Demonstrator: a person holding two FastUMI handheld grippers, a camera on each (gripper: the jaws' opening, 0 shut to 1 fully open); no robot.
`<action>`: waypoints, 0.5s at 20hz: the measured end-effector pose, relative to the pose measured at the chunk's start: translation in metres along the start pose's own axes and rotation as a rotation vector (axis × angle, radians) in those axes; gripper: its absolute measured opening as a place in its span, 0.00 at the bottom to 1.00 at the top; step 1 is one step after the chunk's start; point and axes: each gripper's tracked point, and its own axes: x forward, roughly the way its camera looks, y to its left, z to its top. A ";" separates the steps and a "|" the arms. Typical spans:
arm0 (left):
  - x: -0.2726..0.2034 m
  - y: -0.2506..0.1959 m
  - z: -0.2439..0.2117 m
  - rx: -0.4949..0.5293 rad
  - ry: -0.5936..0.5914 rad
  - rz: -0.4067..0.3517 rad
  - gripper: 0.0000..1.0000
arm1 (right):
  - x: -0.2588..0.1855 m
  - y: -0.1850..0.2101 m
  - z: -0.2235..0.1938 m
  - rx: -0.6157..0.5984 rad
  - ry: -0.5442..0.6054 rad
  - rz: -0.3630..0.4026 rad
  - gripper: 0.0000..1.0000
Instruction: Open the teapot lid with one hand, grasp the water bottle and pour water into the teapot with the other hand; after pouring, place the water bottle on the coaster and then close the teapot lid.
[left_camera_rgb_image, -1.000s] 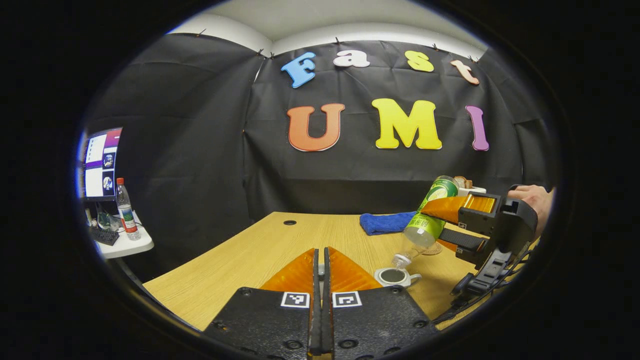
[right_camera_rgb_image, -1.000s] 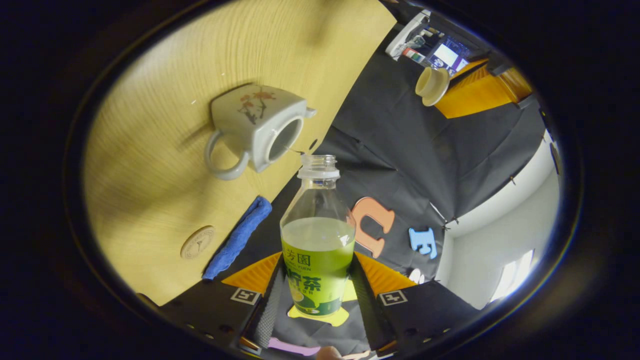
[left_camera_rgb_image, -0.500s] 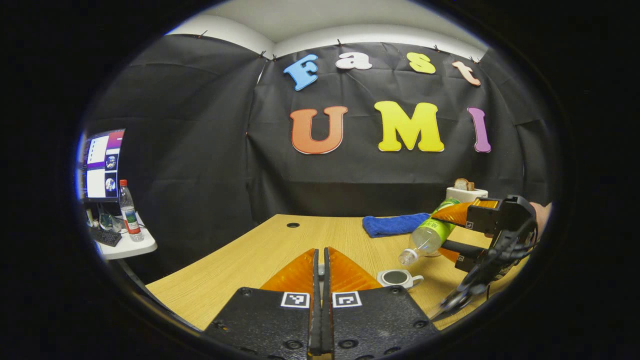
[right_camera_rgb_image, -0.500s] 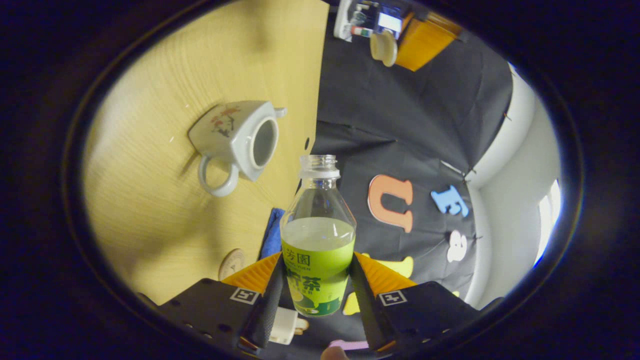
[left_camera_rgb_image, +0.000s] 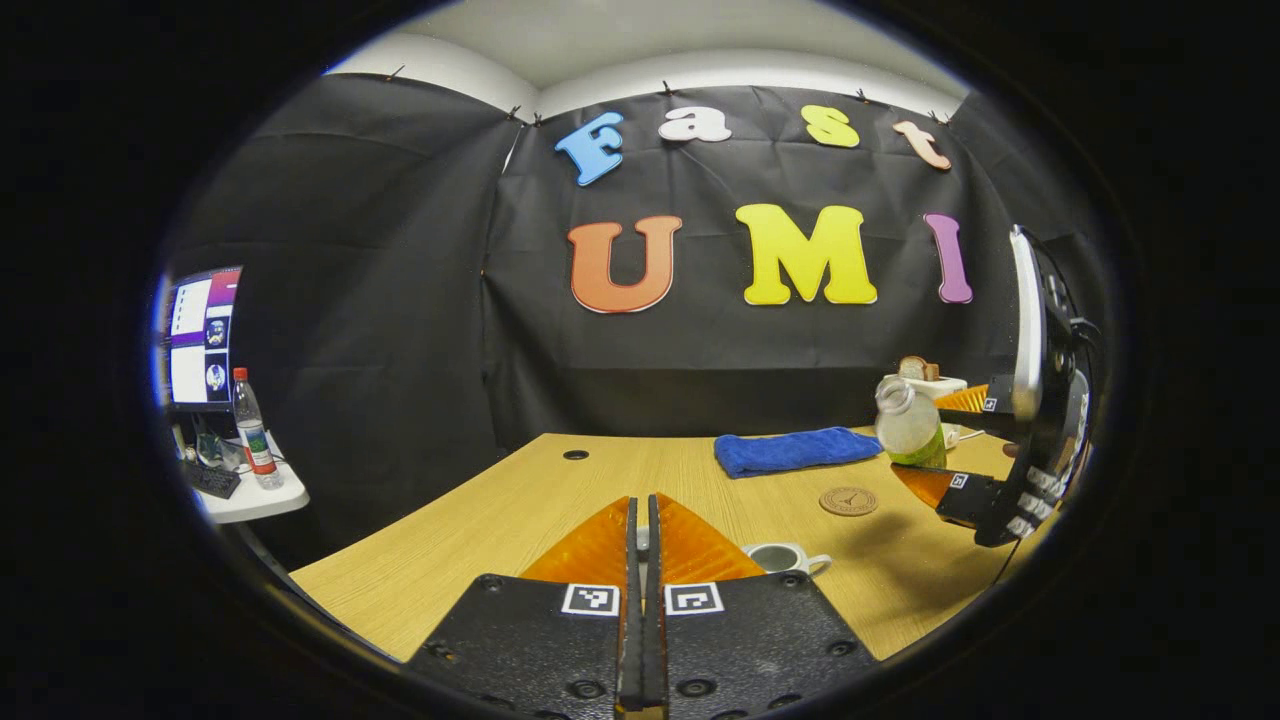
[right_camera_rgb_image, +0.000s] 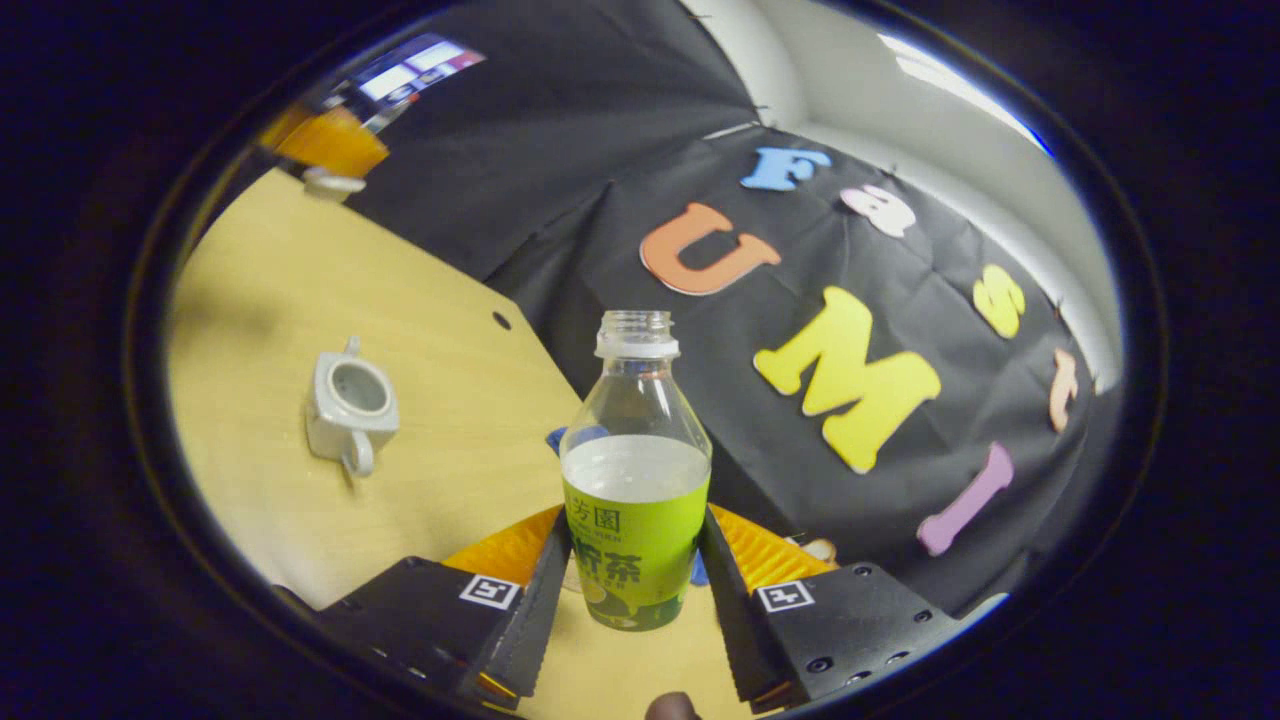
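- With its fingers pressed to both sides of the label, the right gripper (right_camera_rgb_image: 632, 575) has the bottle (right_camera_rgb_image: 636, 470) clamped — uncapped, near upright, water up to the top of the label.
- Seen from the left gripper view, that bottle (left_camera_rgb_image: 908, 424) hangs in the air above the table (left_camera_rgb_image: 500, 520), beyond the coaster (left_camera_rgb_image: 848, 500) and off to its right.
- Left gripper (left_camera_rgb_image: 643, 560): fingers closed together on the lid, a sliver of it (left_camera_rgb_image: 641, 541) showing between them; the right gripper view catches the lid (right_camera_rgb_image: 335, 183) at those tips.
- The pot (right_camera_rgb_image: 350, 402) stands open on the table — lid off.
- My read: pouring looks finished; we're on the set-down.
- Next: bring the bottle over the coaster, lower it level, release — then the lid goes back on.
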 end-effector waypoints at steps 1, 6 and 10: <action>-0.001 -0.001 0.000 -0.001 -0.001 -0.002 0.03 | 0.002 -0.003 -0.002 0.104 0.006 0.014 0.73; -0.002 -0.006 0.002 -0.008 -0.006 -0.014 0.02 | 0.029 -0.032 -0.006 0.612 0.017 0.051 0.72; -0.003 -0.006 0.004 -0.011 -0.012 -0.014 0.02 | 0.074 -0.028 -0.027 0.797 0.105 0.095 0.71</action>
